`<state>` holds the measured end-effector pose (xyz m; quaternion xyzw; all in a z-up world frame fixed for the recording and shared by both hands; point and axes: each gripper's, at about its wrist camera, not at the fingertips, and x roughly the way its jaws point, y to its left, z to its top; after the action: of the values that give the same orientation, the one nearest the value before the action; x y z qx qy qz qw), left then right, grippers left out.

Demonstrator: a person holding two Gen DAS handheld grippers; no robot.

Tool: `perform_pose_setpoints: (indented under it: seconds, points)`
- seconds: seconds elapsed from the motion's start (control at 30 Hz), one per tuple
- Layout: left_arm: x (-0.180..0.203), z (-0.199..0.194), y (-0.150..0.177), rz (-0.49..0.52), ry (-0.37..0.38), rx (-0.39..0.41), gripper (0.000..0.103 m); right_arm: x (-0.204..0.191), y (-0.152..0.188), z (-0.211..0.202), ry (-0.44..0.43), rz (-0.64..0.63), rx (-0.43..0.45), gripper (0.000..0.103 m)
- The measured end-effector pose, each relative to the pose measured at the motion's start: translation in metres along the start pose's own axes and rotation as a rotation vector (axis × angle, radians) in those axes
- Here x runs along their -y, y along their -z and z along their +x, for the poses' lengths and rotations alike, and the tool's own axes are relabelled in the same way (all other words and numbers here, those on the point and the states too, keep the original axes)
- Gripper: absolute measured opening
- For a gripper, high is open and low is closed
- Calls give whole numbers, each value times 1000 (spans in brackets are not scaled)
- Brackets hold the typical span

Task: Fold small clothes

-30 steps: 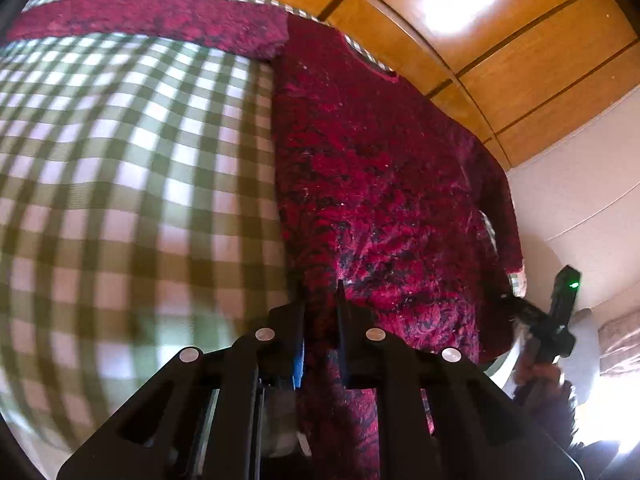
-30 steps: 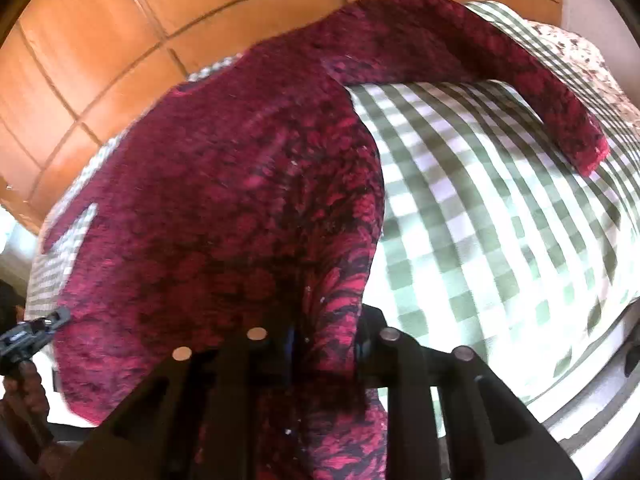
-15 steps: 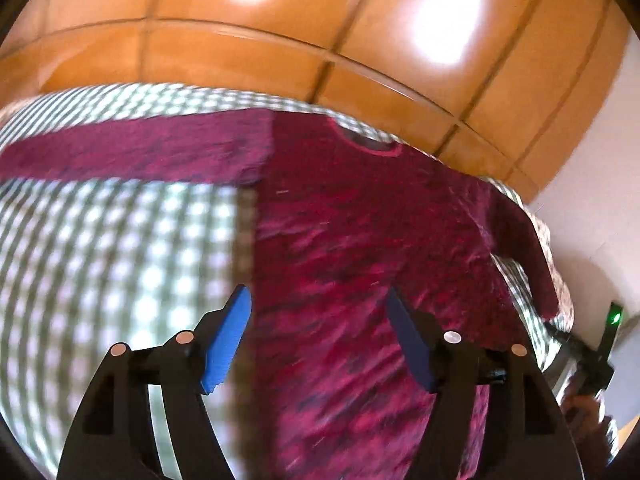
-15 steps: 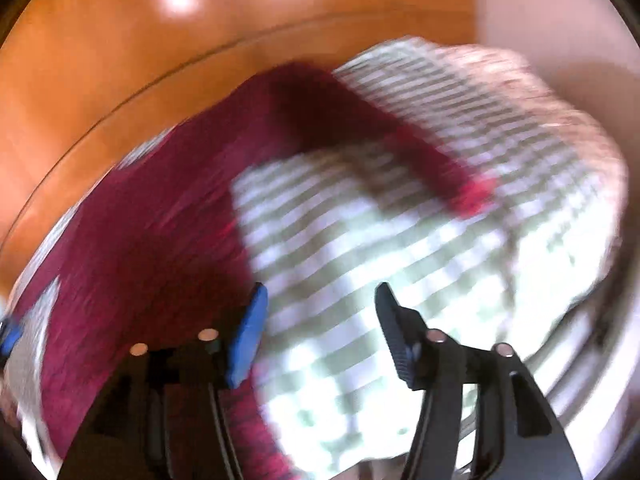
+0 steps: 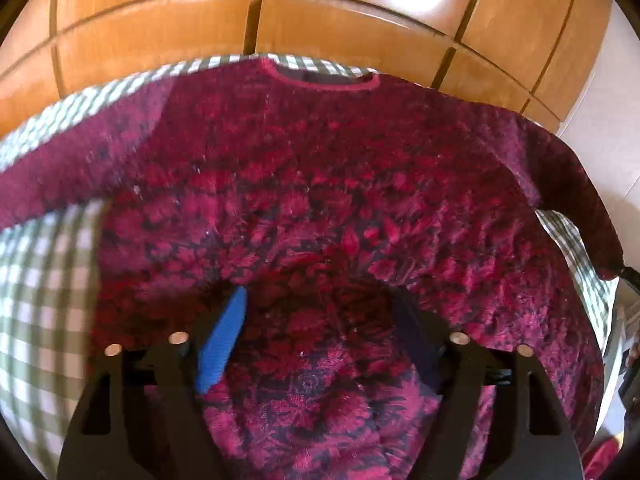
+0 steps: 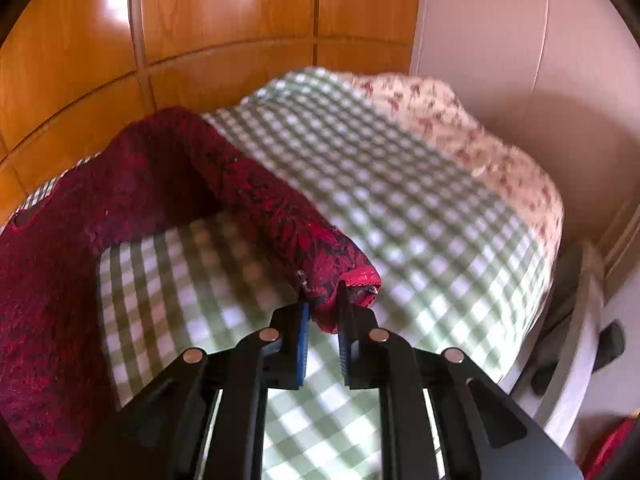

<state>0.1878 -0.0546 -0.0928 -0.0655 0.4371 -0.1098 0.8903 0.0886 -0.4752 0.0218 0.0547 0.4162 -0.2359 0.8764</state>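
Note:
A dark red patterned sweater lies flat on a green checked cloth, neck toward the wooden wall. My left gripper is open, hovering over the sweater's body near its lower middle, holding nothing. In the right wrist view the sweater's right sleeve runs across the checked cloth, and my right gripper is shut on the sleeve cuff.
A wooden panelled wall stands behind the bed. A floral cover lies at the bed's far right end. A pale wall and a grey object stand right of the bed edge.
Both grippers let go of the sweater's hem and opened. The left moved over the sweater's body; the right swung to the right sleeve and shut on its cuff.

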Motion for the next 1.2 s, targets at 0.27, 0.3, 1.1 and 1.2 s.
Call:
perform_pose_setpoints:
  seconds: [0.27,0.3,1.1,1.2]
  points:
    - [8,8,5,38,5,11,89,36,-76,23,92,41,37,10]
    - [8,9,4,36,9,12,89,41,-91,35,105,62,26,10]
    - [4,9,5,25,27,16,92,19,-72,177,-563,741,-228,47]
    - [5,10,5,29,26,14,93,10,-83,185,-526,710,-246,29]
